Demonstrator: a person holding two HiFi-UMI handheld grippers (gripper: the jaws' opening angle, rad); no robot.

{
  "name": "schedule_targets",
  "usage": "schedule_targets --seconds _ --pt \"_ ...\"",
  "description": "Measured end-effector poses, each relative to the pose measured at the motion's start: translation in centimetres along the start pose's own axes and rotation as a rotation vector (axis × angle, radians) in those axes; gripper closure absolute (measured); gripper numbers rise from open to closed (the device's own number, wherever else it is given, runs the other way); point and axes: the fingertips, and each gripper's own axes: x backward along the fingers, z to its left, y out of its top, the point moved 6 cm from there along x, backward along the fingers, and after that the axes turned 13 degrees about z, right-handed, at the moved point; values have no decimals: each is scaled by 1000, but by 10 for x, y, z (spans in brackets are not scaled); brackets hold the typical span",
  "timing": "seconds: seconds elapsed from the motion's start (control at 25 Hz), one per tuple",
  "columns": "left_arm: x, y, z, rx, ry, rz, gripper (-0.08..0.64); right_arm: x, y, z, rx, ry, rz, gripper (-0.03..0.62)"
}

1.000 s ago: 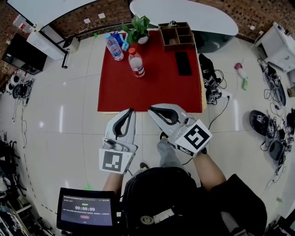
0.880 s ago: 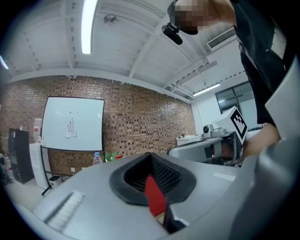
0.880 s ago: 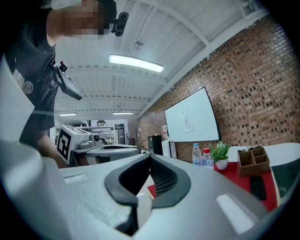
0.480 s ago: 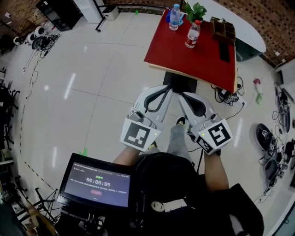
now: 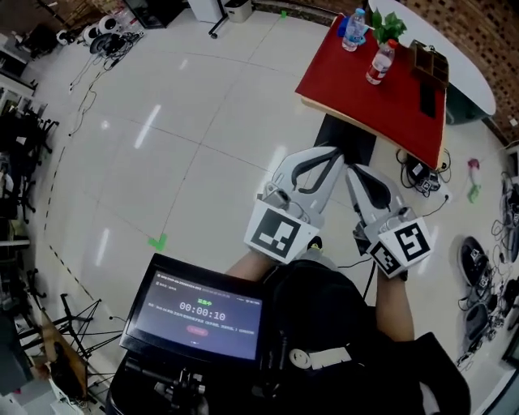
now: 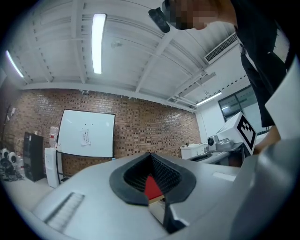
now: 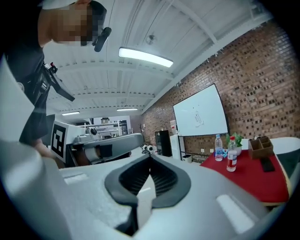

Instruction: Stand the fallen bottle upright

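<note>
Two clear bottles stand upright on the red table (image 5: 389,101) at the head view's upper right: a blue-capped one (image 5: 354,29) and a red-capped one with a red label (image 5: 379,63). No bottle lies on its side. Both grippers hang over the floor, well short of the table. My left gripper (image 5: 332,151) is shut and empty, with a sliver of the red table (image 6: 152,187) showing through the loop of its jaws. My right gripper (image 5: 349,168) is also shut and empty. The right gripper view shows the blue-capped bottle (image 7: 218,148) and the red-capped bottle (image 7: 231,160) far ahead.
A potted plant (image 5: 386,24), a wooden organiser (image 5: 430,58) and a black phone (image 5: 427,96) share the table. Cables and plugs (image 5: 422,172) lie on the floor to its right. A tablet with a timer (image 5: 199,316) sits below me. A green mark (image 5: 158,241) is on the tiles.
The table has slid from the upper middle of the head view to its upper right and shrunk. Both grippers shifted right in the picture, still shut side by side.
</note>
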Motion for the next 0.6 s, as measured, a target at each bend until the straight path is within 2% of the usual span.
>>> schedule_targets --seconds 0.28,0.6 --pt "-13 7 -25 -24 -21 0 560 21 -6 -13 -34 -35 -25 589" --pt "-29 11 -45 -43 -29 -3 560 38 -10 -29 -32 -37 -32 589"
